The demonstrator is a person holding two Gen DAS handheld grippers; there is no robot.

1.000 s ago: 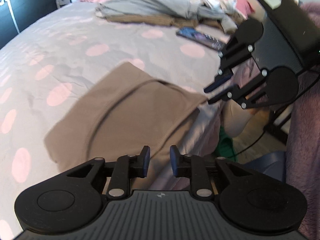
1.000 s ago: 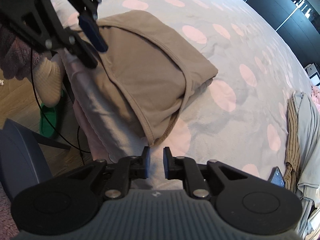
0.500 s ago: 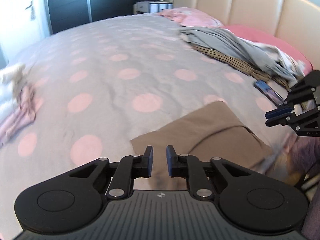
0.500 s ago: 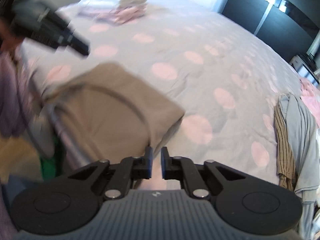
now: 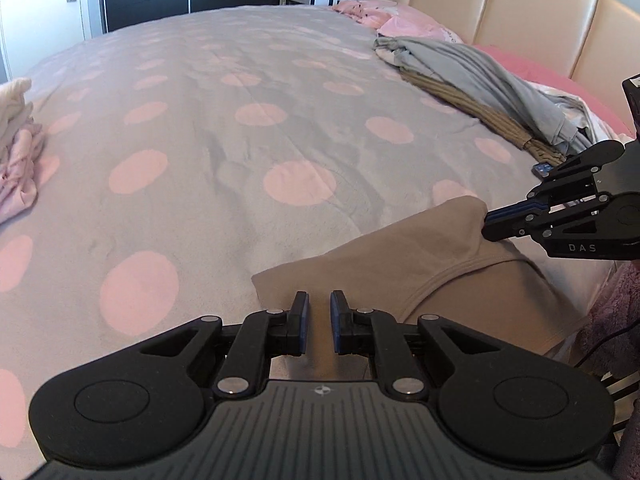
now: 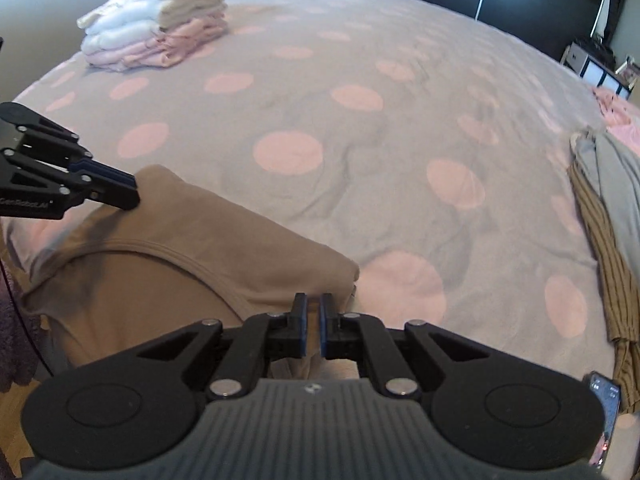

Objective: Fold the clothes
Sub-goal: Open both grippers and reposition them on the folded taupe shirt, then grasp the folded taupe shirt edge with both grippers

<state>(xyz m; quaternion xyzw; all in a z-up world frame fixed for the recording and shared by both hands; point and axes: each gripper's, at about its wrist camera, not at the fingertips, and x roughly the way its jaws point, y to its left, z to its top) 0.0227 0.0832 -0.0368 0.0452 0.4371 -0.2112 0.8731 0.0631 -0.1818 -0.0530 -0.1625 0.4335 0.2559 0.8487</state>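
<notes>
A folded tan garment (image 5: 436,264) lies at the near edge of the bed; it also shows in the right wrist view (image 6: 192,252). My left gripper (image 5: 318,316) sits low over its near left corner, its jaws a small gap apart, with cloth showing between them. My right gripper (image 6: 312,318) is at the garment's right corner with its jaws nearly closed. Whether either pinches the cloth is unclear. From the left wrist view the right gripper (image 5: 490,222) touches the far corner. From the right wrist view the left gripper (image 6: 134,196) touches the opposite corner.
The bed (image 5: 240,140) has a grey cover with pink dots. A stack of folded clothes (image 6: 160,28) sits at its far corner. A heap of unfolded grey and striped clothes (image 5: 480,84) lies near the headboard. A phone (image 6: 604,420) lies on the cover.
Both grippers have swung from looking down at the bed edge to looking across the bed. They have moved down onto opposite corners of the tan garment.
</notes>
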